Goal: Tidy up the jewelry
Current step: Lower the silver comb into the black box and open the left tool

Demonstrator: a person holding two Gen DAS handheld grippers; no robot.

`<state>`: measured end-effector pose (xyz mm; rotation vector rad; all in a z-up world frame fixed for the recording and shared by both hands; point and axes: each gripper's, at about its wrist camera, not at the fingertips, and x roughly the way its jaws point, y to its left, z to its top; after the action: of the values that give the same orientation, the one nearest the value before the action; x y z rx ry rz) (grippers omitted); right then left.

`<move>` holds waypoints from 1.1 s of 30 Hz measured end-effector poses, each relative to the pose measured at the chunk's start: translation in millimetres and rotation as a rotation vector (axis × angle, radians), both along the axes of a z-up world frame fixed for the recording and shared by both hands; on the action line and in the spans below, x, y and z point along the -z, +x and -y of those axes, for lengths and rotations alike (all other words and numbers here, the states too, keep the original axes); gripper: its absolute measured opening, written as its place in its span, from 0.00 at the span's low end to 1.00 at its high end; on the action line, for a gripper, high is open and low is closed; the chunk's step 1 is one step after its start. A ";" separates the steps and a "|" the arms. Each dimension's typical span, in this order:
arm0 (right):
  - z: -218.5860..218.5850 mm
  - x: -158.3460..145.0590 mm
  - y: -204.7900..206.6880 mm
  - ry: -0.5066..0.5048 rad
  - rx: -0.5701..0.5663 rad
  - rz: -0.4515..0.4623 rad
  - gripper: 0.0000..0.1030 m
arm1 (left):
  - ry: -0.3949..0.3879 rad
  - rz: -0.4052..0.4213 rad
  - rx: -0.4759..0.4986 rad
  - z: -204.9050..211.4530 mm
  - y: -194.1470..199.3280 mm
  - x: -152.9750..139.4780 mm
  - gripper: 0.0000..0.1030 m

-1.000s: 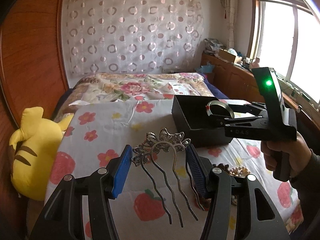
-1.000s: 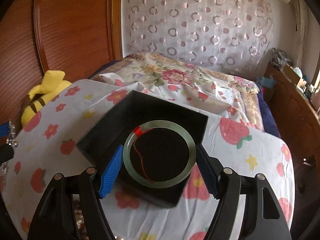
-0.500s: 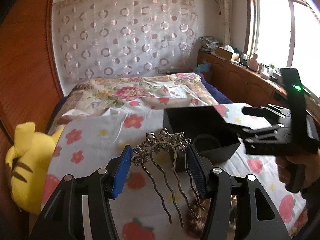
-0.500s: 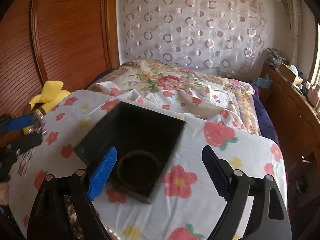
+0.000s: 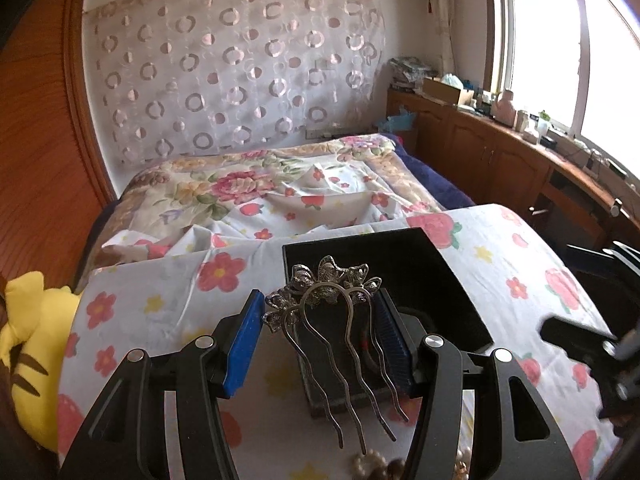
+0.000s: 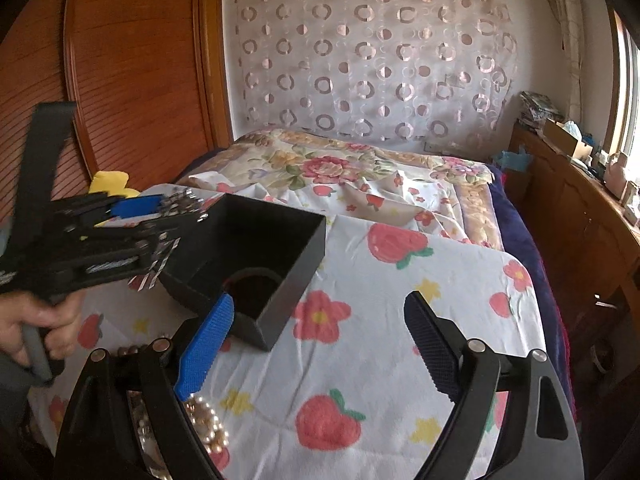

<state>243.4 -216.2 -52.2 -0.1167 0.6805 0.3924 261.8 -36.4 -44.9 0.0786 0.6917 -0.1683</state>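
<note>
Since a second ago, the left gripper (image 5: 318, 334) has carried the silver hair comb (image 5: 328, 312) from the floral sheet to above the near edge of the black box (image 5: 452, 280), its blue pads pinching the comb's sides. Over that same second the right gripper (image 6: 320, 344) has let go and backed off; its jaws, which have just been opening, stand spread and empty, just beside the box. Inside that box lies the jade bangle (image 6: 256, 274). Pearl beads (image 6: 210, 428) lie near the box.

Shiny metal hair comb (image 5: 326, 312); matt black box (image 5: 408, 276); printed cloth sheet (image 6: 380, 360).
</note>
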 end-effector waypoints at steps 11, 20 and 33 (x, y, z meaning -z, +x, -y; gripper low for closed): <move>3.1 10.2 -13.8 0.014 -0.004 -0.014 0.86 | -0.015 0.004 -0.007 -2.1 4.5 -2.0 0.65; -12.1 21.2 -46.8 0.043 -0.068 -0.034 0.75 | -0.036 0.017 0.019 -23.4 -48.7 -8.0 0.66; -59.1 48.0 -103.1 -0.018 -0.224 -0.099 0.46 | -0.072 0.026 0.025 -58.9 -119.7 0.8 0.76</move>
<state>140.4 -157.0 -100.2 -0.1928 0.7717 0.6104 142.1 22.5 -45.7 0.0207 0.6584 -0.2156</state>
